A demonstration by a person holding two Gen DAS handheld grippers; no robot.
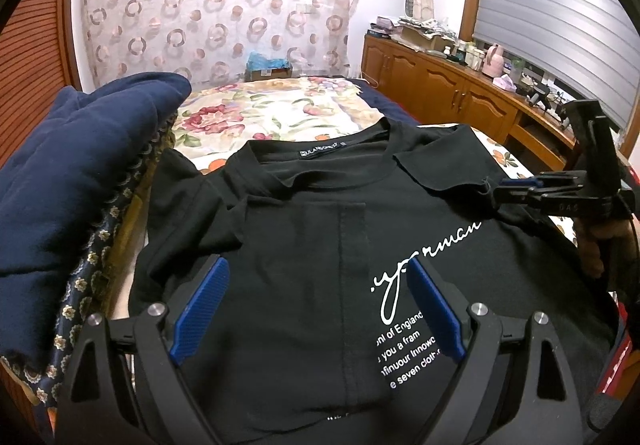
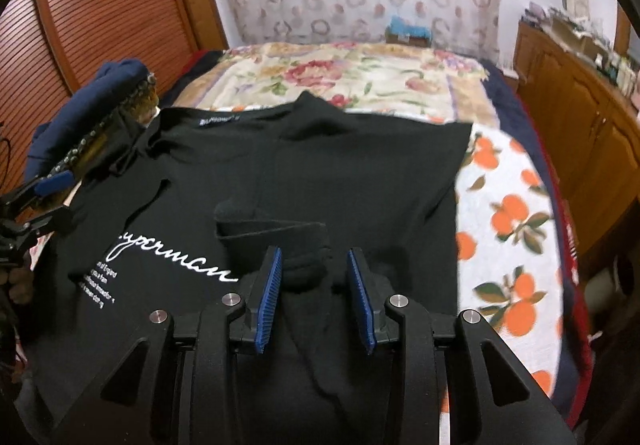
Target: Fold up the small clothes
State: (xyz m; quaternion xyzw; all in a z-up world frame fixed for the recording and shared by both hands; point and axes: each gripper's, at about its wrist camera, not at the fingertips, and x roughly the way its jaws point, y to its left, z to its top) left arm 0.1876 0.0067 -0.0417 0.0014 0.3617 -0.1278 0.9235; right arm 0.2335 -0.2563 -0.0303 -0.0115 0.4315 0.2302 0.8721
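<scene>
You're hovering left tool (image 1: 318, 309) wide over black printed cotton T-shirt (image 1: 304, 229); right tool (image 2: 316, 295), half-open, straddling folded sleeve (image 2: 272, 231) — smooth crease flat.

The left gripper (image 1: 318, 309) is made of black plastic. Its two fingers (image 1: 202, 311) have flat blue pads with tiny bumps all over. Round silver screws sit on its black arms. The right gripper (image 2: 316, 297) looks just the same, black with ridged blue pads on its fingers (image 2: 269, 295). Seen from the side, it has small raised letters on its black frame.
</scene>
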